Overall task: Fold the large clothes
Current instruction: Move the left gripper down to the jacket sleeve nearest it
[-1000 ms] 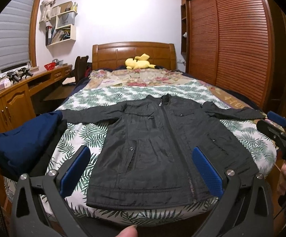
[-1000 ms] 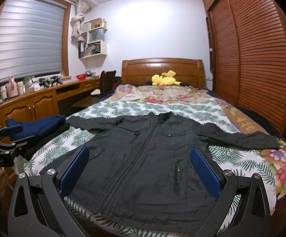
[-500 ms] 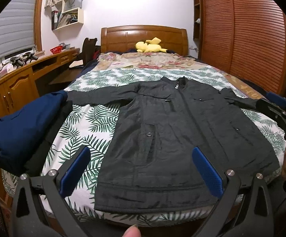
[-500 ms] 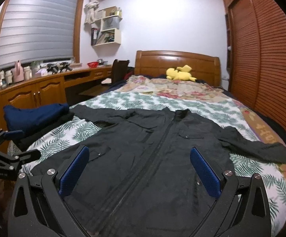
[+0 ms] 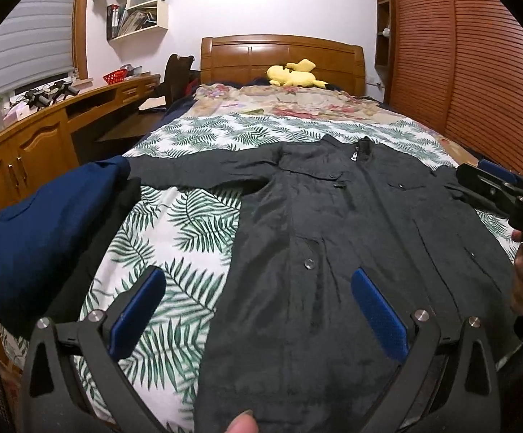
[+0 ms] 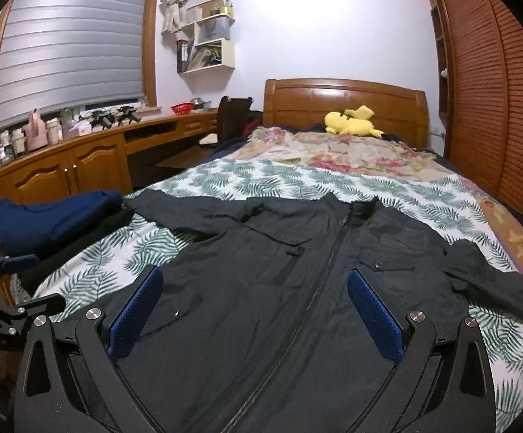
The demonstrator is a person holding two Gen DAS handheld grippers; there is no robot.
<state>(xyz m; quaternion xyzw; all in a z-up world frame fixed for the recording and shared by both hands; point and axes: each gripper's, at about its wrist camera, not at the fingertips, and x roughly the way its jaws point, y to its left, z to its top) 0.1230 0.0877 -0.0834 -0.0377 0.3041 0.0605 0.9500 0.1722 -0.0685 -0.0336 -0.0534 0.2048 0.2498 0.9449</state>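
A large black zip jacket [image 5: 333, 252] [image 6: 297, 288] lies flat and face up on the bed, collar toward the headboard, both sleeves spread out sideways. My left gripper [image 5: 257, 303] hovers open over the jacket's lower left edge, nothing between its blue pads [image 5: 138, 306]. My right gripper [image 6: 254, 306] hangs open above the jacket's front, near the zip, also empty. In the left wrist view the right gripper [image 5: 492, 187] shows at the far right, over the right sleeve. In the right wrist view the left gripper [image 6: 12, 288] shows at the left edge.
A folded navy garment [image 5: 37, 223] [image 6: 55, 216] on a dark one sits at the bed's left edge, touching the left sleeve end. A yellow plush toy [image 5: 293, 74] lies by the headboard. A wooden desk [image 6: 81, 158] runs along the left; a slatted wardrobe [image 5: 478, 65] stands on the right.
Both grippers have moved forward and lower toward the jacket, which now fills more of each view. The jacket has not moved and both grippers stay open.
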